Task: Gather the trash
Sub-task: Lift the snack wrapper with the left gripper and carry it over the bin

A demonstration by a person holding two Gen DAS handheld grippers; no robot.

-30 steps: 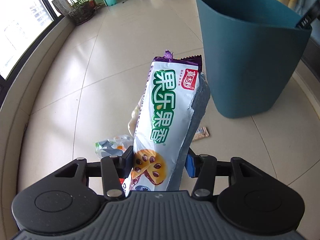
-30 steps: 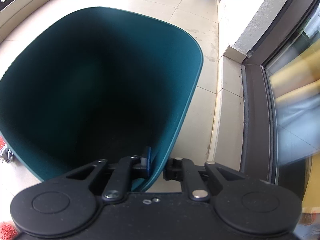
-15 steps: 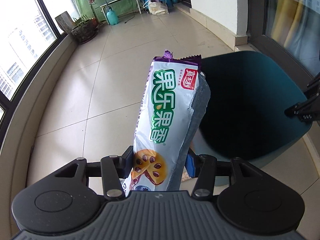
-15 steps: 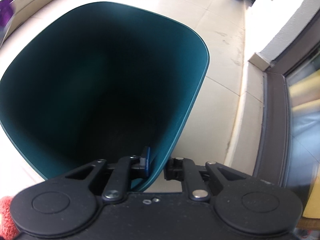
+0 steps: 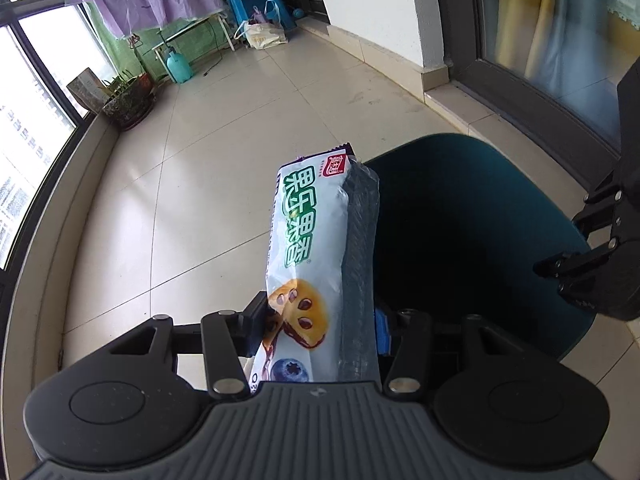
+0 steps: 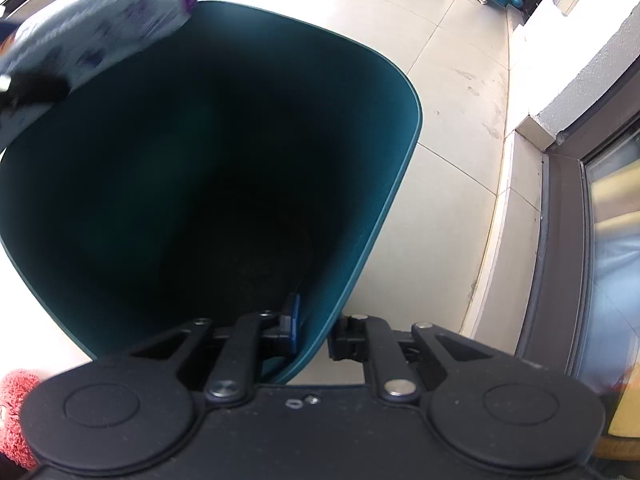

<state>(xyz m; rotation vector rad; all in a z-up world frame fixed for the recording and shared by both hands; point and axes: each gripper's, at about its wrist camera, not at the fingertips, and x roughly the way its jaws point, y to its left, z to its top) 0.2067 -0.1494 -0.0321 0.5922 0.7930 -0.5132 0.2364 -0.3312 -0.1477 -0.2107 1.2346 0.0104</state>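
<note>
Left gripper (image 5: 320, 320) fingers pinching snack wrapper (image 5: 316, 256), held upright over near-left rim of teal bin (image 5: 480, 216). Right gripper (image 6: 314, 330) fingers clamped on bin's right wall.

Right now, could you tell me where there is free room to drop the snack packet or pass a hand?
The teal bin stands open, its dark inside showing nothing. The snack packet, clamped in the left gripper, hangs at its near rim. The tiled floor between bin and potted plant lies bare. The rim is crowded where the right gripper pinches it.
</note>
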